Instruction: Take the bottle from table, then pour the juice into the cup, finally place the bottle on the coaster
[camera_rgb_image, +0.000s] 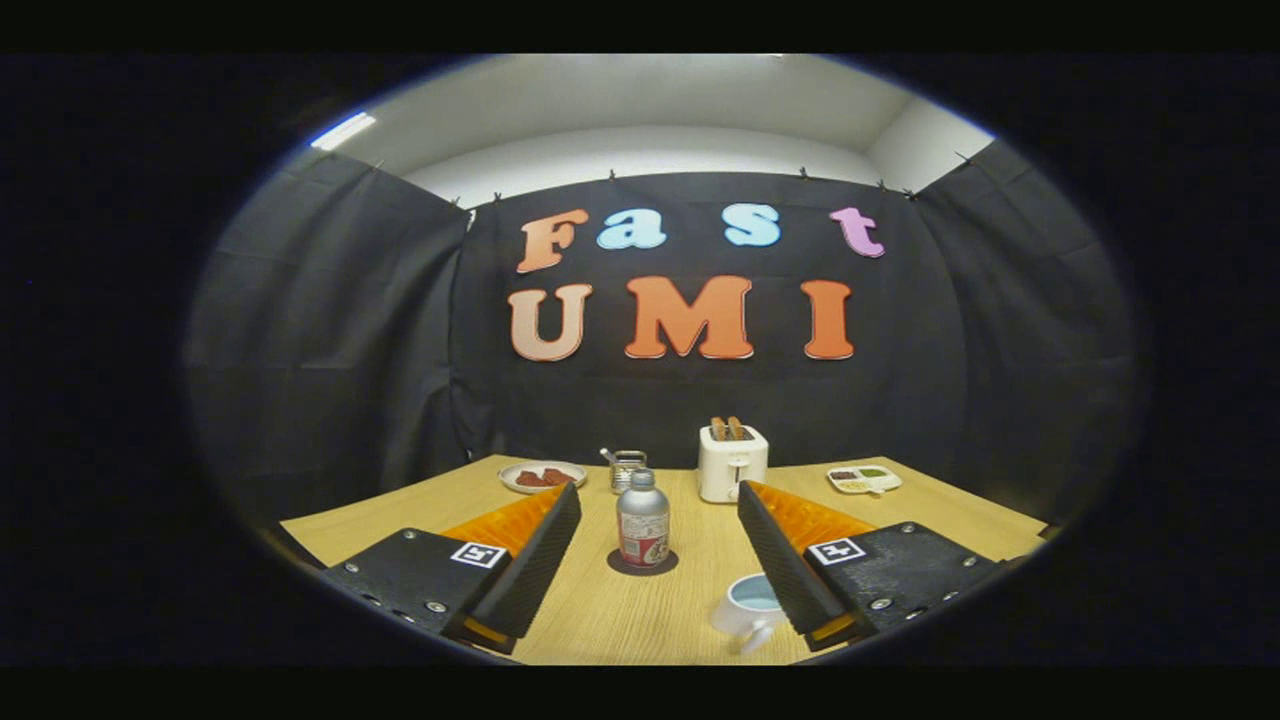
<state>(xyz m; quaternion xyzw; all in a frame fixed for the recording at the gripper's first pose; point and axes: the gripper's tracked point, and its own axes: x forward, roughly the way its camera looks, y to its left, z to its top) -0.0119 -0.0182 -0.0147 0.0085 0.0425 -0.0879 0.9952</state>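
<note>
Two fingers are sitting wide apart, so our jaws (658, 585) are gripping nothing. We're seeing the bottle (642, 530) standing upright on the dark coaster (642, 563), just ahead between them, probably parked there as the final step. The cup (750, 603) is touching the right finger. Beyond, on the surface (610, 610), a toaster (732, 462), plate (541, 476) and tray (864, 480) are lining the back.
</note>
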